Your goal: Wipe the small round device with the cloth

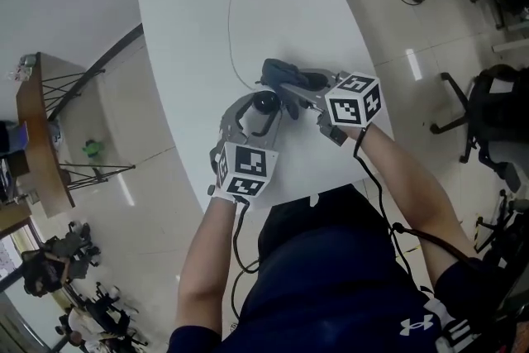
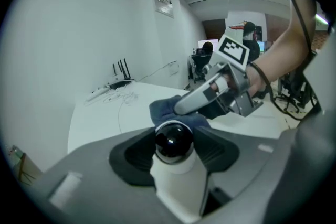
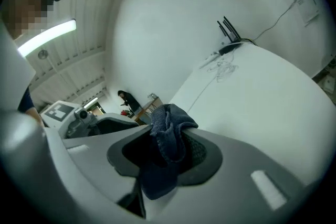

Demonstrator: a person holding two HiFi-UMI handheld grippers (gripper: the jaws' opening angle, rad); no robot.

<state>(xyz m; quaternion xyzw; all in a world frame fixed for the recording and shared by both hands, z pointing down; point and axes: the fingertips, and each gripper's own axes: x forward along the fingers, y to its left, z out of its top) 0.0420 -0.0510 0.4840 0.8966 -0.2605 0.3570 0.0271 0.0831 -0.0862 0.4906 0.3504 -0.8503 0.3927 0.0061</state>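
Nearest, the person's two forearms reach out over the near end of the white tabletop (image 1: 198,29), each hand carrying a gripper with a marker cube. The left gripper (image 1: 250,116) is clamped on the small round device (image 2: 172,140); its white body fills the gap between the dark pads, and its glossy black dome stands up above them, facing the camera. Just beyond, the right gripper (image 1: 297,95) comes in from the right, its jaws pinching a bunched dark blue cloth (image 3: 167,136); a fold sticks up above the pads and a flap hangs below them. The cloth sits close behind the dome on its far side; whether it touches cannot be told. Further along the tabletop a thin white cable (image 1: 235,37) runs in a long curve towards the far end; there a black router (image 2: 122,73) with upright antennas stands among loose wires. Off to the right, on the floor, is a black office chair (image 1: 488,112).
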